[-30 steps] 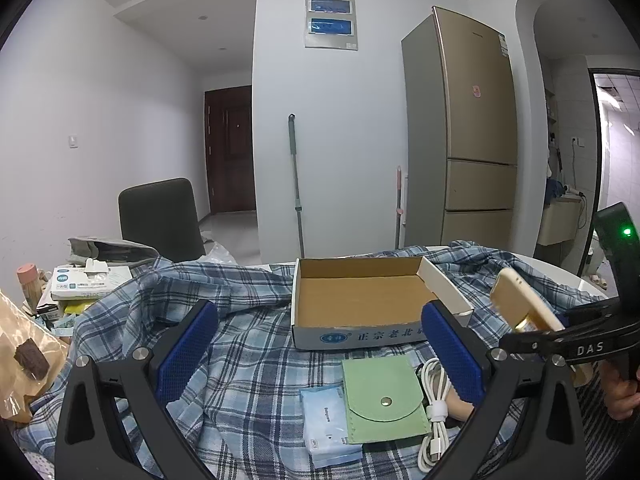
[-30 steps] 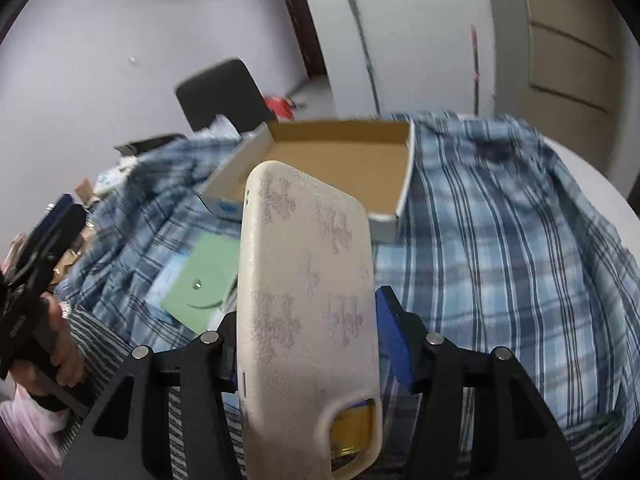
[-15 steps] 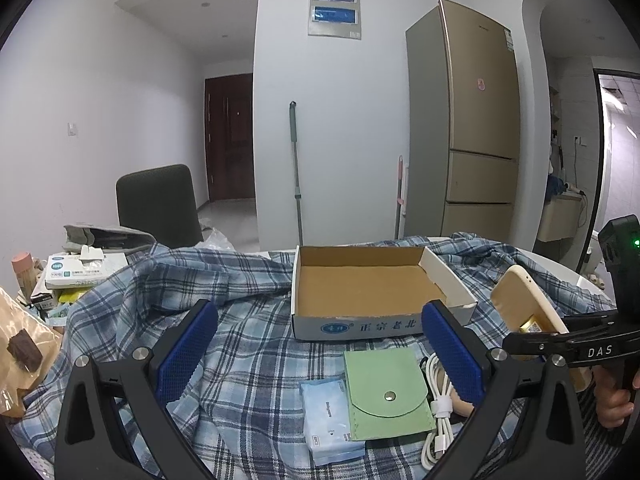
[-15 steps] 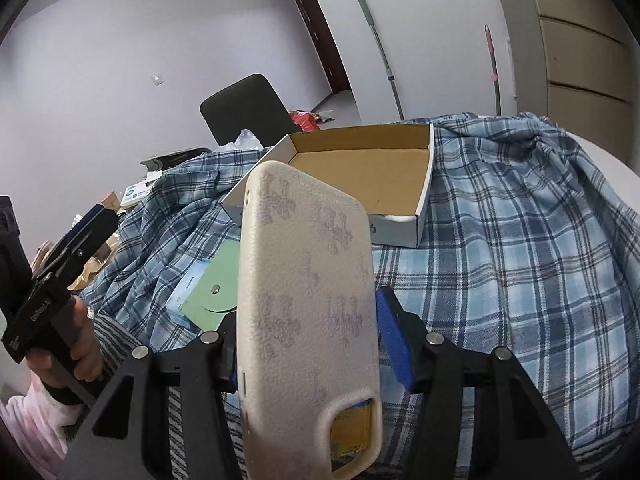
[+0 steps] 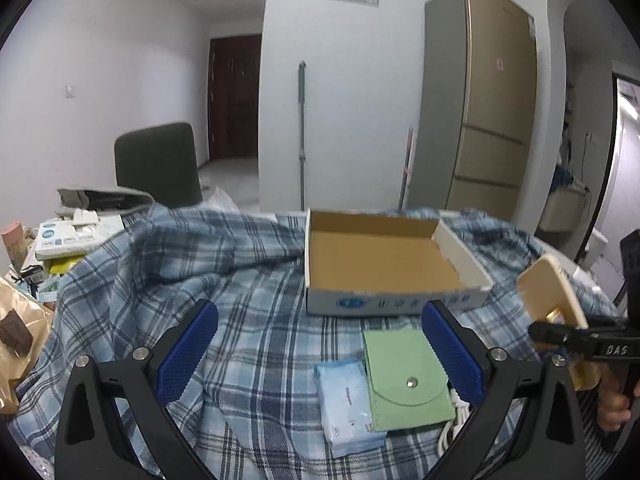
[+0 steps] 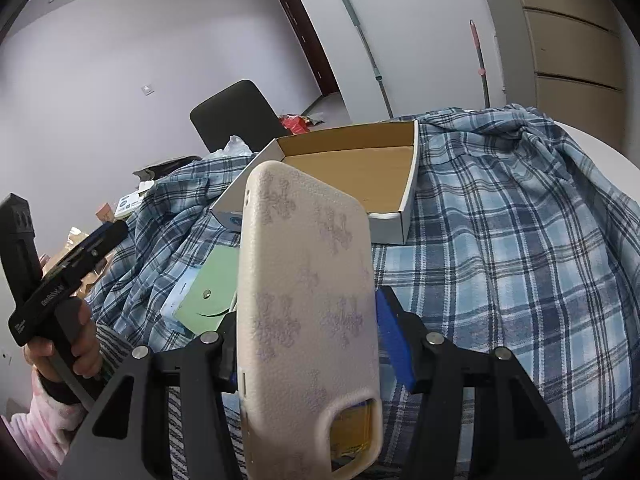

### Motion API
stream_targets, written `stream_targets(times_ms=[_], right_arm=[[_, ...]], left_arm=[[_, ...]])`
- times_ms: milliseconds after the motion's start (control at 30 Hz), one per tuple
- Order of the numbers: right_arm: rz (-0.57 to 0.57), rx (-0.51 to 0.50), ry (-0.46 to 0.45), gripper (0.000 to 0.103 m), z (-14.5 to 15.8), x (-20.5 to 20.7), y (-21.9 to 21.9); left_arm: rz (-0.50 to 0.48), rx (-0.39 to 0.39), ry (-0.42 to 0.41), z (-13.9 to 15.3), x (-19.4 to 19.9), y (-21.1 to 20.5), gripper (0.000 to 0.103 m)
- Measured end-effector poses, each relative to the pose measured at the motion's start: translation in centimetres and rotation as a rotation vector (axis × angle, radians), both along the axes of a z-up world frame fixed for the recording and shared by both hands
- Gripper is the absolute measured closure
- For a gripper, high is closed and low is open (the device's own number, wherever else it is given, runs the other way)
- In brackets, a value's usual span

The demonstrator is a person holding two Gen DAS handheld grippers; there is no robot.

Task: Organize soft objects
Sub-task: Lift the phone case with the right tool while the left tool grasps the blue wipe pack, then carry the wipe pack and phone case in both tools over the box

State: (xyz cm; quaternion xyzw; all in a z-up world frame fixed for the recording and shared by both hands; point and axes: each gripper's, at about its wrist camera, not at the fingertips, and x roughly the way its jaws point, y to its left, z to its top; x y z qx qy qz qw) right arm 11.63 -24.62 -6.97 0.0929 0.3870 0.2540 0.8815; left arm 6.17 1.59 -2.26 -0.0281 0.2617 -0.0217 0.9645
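A cream phone case (image 6: 308, 300) with faint purple patterns stands upright between the pads of my right gripper (image 6: 312, 336), which is shut on it; the same case (image 5: 548, 288) shows at the right in the left wrist view. Beyond it lies an open cardboard box (image 6: 388, 226), brown inside, on the blue plaid cloth (image 6: 500, 240). My left gripper (image 5: 318, 320) hangs open over the cloth, with nothing between its blue pads. Just below its right pad lie a green snap pouch (image 5: 404, 376), a pale blue tissue packet (image 5: 344, 404) and a white cable (image 5: 452, 428).
The box (image 5: 392, 302) sits mid-table behind the pouch. Papers and small boxes (image 5: 72, 236) are piled at the table's left edge beside a brown bag (image 5: 16, 344). A dark chair (image 5: 156, 164) stands behind the table, and a fridge (image 5: 488, 112) at the back right.
My left gripper has dipped and shifted, so the box and pouch sit higher in its view. The right gripper stays shut on the phone case, its view tilted slightly.
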Motion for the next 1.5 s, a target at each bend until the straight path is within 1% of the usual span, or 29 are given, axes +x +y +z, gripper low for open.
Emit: stream_targets(times_ms=[33,67,133,167,200,233,300,333,400,433,467,500,567,600,667,767,867,933,967,1167,1200,1267,1333,1400,1433,1500], right_arm=[[-0.001,-0.003,-0.001,0.049,0.0,0.0,0.0],[-0.002,-0.006,-0.002,0.048,0.0,-0.1,0.1],[-0.002,-0.012,-0.003,0.048,0.0,-0.1,0.1],[-0.002,-0.014,-0.003,0.048,0.0,-0.2,0.2],[-0.002,-0.015,-0.002,0.048,0.0,-0.2,0.1],[-0.001,-0.015,-0.001,0.048,0.0,-0.2,0.2],[0.000,-0.018,0.004,0.048,-0.1,-0.1,0.2],[-0.001,-0.019,0.005,0.048,-0.1,-0.1,0.2],[-0.003,-0.022,0.003,0.048,-0.1,-0.1,0.2],[-0.003,-0.023,0.002,0.048,-0.1,-0.1,0.2],[-0.001,-0.025,0.002,0.048,-0.1,-0.1,0.3],[0.000,-0.029,0.004,0.048,-0.1,-0.1,0.4],[-0.001,-0.038,0.009,0.048,-0.2,0.0,0.5],[-0.001,-0.042,0.012,0.048,-0.3,0.1,0.5],[-0.002,-0.041,0.016,0.048,-0.4,0.1,0.5],[-0.004,-0.040,0.014,0.048,-0.3,0.0,0.4],[-0.001,-0.043,0.020,0.048,-0.4,0.1,0.4],[-0.002,-0.044,0.023,0.048,-0.5,0.2,0.4],[-0.003,-0.043,0.024,0.048,-0.5,0.2,0.4],[-0.008,-0.044,0.029,0.048,-0.5,0.2,0.3],[-0.006,-0.045,0.029,0.048,-0.6,0.3,0.3],[-0.006,-0.050,0.031,0.048,-0.6,0.3,0.3],[-0.005,-0.052,0.035,0.048,-0.7,0.4,0.5],[-0.006,-0.053,0.040,0.048,-0.8,0.4,0.5],[-0.007,-0.053,0.042,0.048,-0.8,0.5,0.5],[-0.005,-0.053,0.042,0.048,-0.8,0.4,0.5]], left_arm=[[-0.021,-0.012,0.030,-0.4,0.4,-0.1,0.002],[-0.035,-0.017,0.053,-0.7,0.7,-0.1,0.007],[-0.064,-0.021,0.121,-1.6,1.4,-0.4,0.018],[-0.068,-0.021,0.153,-1.9,1.8,-0.4,0.028],[-0.067,-0.021,0.193,-2.5,2.2,-0.4,0.034],[-0.064,-0.023,0.220,-2.9,2.5,-0.4,0.036],[-0.043,-0.027,0.279,-3.8,3.1,-0.2,0.043],[-0.030,-0.025,0.301,-4.1,3.2,-0.1,0.045],[-0.009,0.003,0.322,-4.6,3.3,-0.3,0.046],[-0.009,0.025,0.336,-4.9,3.3,-0.6,0.047],[-0.010,0.036,0.349,-5.0,3.4,-0.6,0.050],[-0.012,0.044,0.362,-5.2,3.5,-0.8,0.056],[-0.035,0.044,0.405,-5.7,3.8,-0.9,0.060],[-0.050,0.039,0.415,-5.9,3.8,-1.1,0.060],[-0.065,0.042,0.410,-5.8,3.7,-1.3,0.060],[-0.096,0.062,0.411,-5.8,3.6,-2.0,0.060],[-0.145,0.063,0.424,-5.9,3.4,-2.6,0.059],[-0.169,0.061,0.442,-6.2,3.5,-2.9,0.050],[-0.178,0.058,0.450,-6.3,3.6,-3.0,0.043],[-0.180,0.069,0.448,-6.3,3.4,-3.2,0.042],[-0.178,0.072,0.449,-6.3,3.4,-3.2,0.045],[-0.169,0.073,0.464,-6.6,3.7,-3.2,0.056],[-0.168,0.058,0.463,-6.6,3.7,-3.0,0.057],[-0.166,0.056,0.461,-6.6,3.8,-2.9,0.063],[-0.167,0.058,0.457,-6.5,3.7,-2.9,0.064],[-0.167,0.069,0.427,-6.0,3.3,-3.0,0.066]])
